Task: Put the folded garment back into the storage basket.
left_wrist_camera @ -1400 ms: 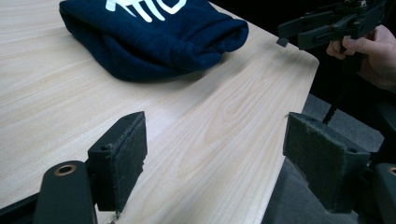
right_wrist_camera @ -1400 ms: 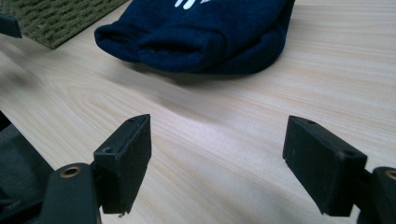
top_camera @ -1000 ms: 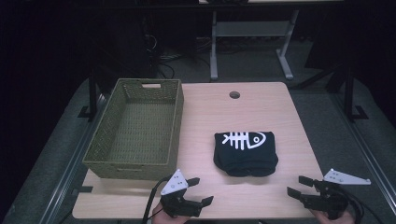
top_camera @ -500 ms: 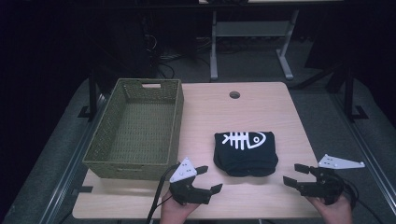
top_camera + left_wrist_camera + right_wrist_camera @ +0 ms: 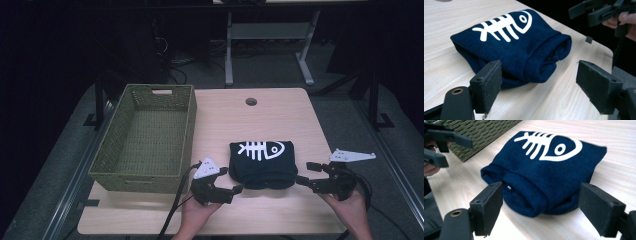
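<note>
- I see a folded navy garment (image 5: 262, 162) with a white fish-bone print lying flat on the table (image 5: 240, 120), just right of the woven basket (image 5: 145, 135).
- My left gripper (image 5: 231, 181) sits at its near-left corner, jaws spread wide, grasping nothing.
- My right gripper (image 5: 303, 173) sits at its near-right corner, jaws likewise spread, not touching the cloth.

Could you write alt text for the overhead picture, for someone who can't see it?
A folded dark blue garment printed with a white fish skeleton lies on a wooden table, and a person's two hand-held grippers, left gripper and right gripper, flank it with jaws open. An empty green woven basket sits to its left.
</note>
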The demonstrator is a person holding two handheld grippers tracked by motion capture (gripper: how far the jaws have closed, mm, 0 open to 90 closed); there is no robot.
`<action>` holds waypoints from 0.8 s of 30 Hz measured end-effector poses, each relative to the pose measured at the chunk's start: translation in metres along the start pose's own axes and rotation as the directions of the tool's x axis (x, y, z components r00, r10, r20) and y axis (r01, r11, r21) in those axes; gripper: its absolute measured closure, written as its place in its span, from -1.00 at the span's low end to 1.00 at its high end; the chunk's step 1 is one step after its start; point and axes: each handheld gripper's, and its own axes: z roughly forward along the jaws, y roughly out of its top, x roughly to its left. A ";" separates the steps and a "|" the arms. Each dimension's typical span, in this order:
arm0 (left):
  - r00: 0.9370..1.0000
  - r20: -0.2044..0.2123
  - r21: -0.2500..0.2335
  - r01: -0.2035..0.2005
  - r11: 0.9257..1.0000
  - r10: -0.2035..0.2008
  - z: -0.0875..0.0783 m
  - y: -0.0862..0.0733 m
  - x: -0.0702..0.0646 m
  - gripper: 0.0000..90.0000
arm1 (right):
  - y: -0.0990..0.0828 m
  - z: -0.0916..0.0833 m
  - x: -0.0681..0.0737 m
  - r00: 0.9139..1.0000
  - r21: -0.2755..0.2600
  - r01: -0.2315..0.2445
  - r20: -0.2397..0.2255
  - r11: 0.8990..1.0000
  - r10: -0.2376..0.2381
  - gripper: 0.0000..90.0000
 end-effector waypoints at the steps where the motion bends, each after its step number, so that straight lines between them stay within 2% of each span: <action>1: 1.000 -0.001 0.002 0.004 1.000 -0.004 0.003 0.001 0.001 -0.55 | 0.002 0.001 -0.001 1.000 0.001 -0.007 0.000 1.000 0.007 -0.56; 7: 0.999 -0.017 0.014 0.029 0.999 -0.029 0.013 0.004 0.009 -0.55 | 0.014 0.010 -0.006 1.000 0.023 -0.007 -0.003 1.000 0.007 -0.56; 12: 0.998 -0.057 0.026 0.044 0.999 -0.042 0.025 0.010 0.016 -0.55 | 0.022 0.016 -0.011 1.000 0.041 -0.003 0.005 0.999 0.003 -0.56; 13: 0.996 -0.066 0.030 0.060 0.998 -0.058 0.029 0.012 0.020 -0.55 | 0.025 0.020 -0.014 1.000 0.056 -0.014 0.008 0.998 0.013 -0.55; 18: 0.992 -0.088 0.032 0.089 0.996 -0.086 0.036 0.015 0.027 -0.55 | 0.027 0.027 -0.020 1.000 0.071 -0.024 0.011 0.997 0.023 -0.55; 20: 0.990 -0.100 0.045 0.099 0.994 -0.095 0.041 0.015 0.031 -0.55 | 0.027 0.030 -0.024 0.999 0.083 -0.035 0.017 0.996 0.034 -0.55; 22: 0.986 -0.111 0.057 0.128 0.990 -0.121 0.047 0.017 0.037 -0.55 | 0.027 0.036 -0.029 0.998 0.094 -0.054 0.025 0.994 0.052 -0.53; 24: 0.985 -0.120 0.060 0.133 0.989 -0.125 0.049 0.017 0.039 -0.55 | 0.027 0.039 -0.033 0.997 0.101 -0.067 0.034 0.993 0.063 -0.53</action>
